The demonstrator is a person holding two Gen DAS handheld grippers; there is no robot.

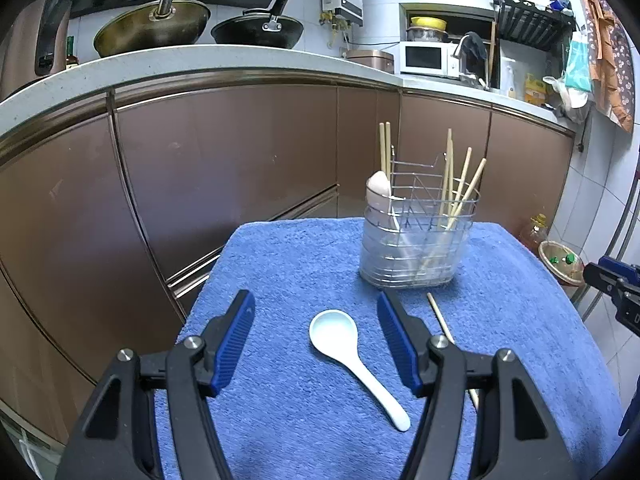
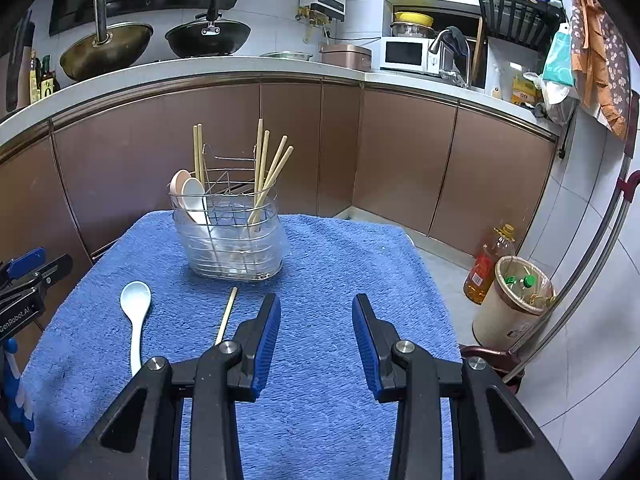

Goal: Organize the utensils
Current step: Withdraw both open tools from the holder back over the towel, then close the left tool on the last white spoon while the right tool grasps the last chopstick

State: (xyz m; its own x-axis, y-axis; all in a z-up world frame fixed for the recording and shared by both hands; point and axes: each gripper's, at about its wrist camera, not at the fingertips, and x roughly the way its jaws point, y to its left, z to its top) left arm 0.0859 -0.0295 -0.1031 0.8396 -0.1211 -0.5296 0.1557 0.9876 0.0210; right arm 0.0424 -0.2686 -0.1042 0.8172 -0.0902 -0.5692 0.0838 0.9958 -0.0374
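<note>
A blue towel (image 1: pixel 304 420) covered the small table, and both grippers hovered over its near edge with nothing between their fingers. The left gripper (image 1: pixel 316 312) stood wide open, its blue-padded jaws spread on either side of a white ceramic spoon (image 1: pixel 352 356) that lay flat on the towel, bowl up and toward the far side, handle running near and to the right. The spoon sat between the jaws in the left wrist view but touched neither pad. The right gripper (image 2: pixel 316 312) was open as well, its jaws parted over bare towel to the right of the loose pieces. A single wooden chopstick (image 2: pixel 227 314) lay on the towel just left of the right gripper's left finger, its far tip pointing toward the holder and its near end hidden behind that finger. On the far part of the towel stood the wire utensil holder (image 2: pixel 232 240) with its clear plastic liner, upright. In its left compartment rested a pink spoon (image 2: pixel 177 186) and a white spoon (image 2: pixel 194 198), bowls up, with two chopsticks behind them; several more chopsticks (image 2: pixel 268 172) leaned in the right compartment. Brown cabinets (image 2: pixel 400 160) ran behind the table, and two woks (image 2: pixel 208 38) sat on the counter above.
</note>
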